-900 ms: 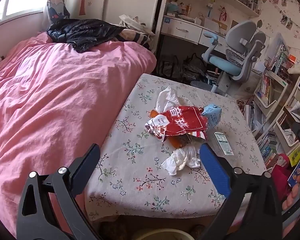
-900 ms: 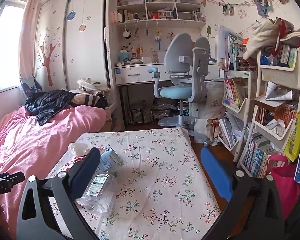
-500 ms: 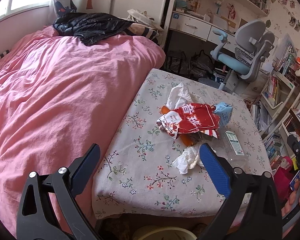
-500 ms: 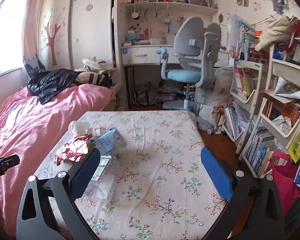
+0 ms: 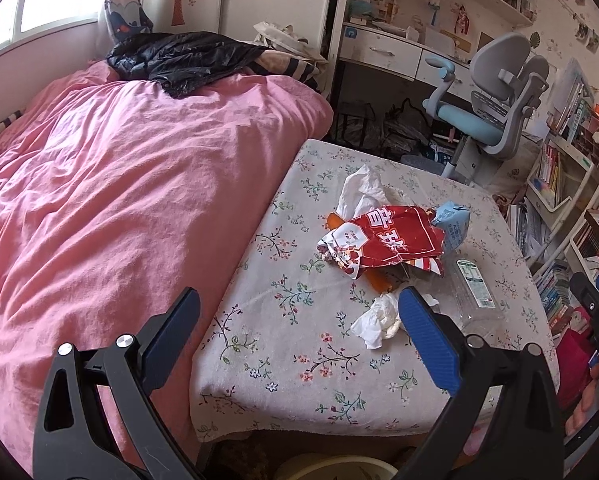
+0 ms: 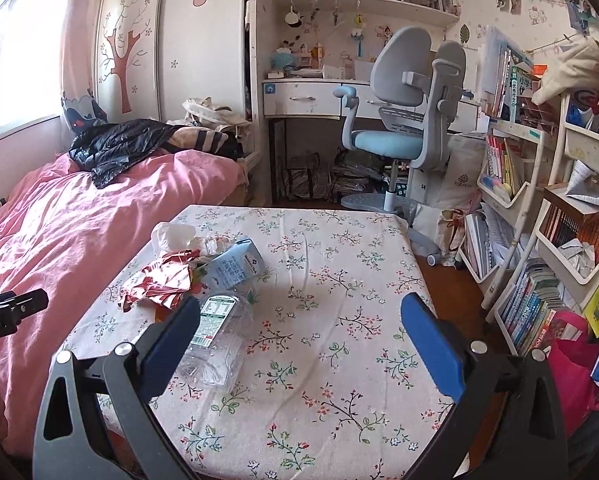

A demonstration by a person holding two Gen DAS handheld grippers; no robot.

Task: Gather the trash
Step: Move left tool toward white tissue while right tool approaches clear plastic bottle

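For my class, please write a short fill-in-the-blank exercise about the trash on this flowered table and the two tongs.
1. The left tongs are ____ and hold nothing.
2. The clear plastic bottle is lying on its ____ on the table.
3. The snack wrapper in the pile is mostly ____ in colour.
4. The bed beside the table is covered in ____ bedding.

Missing words: open; side; red; pink

Pink bedspread (image 5: 111, 200) at left with a black jacket (image 5: 179, 58) at its far end, grey-blue desk chair (image 6: 407, 108) far right.
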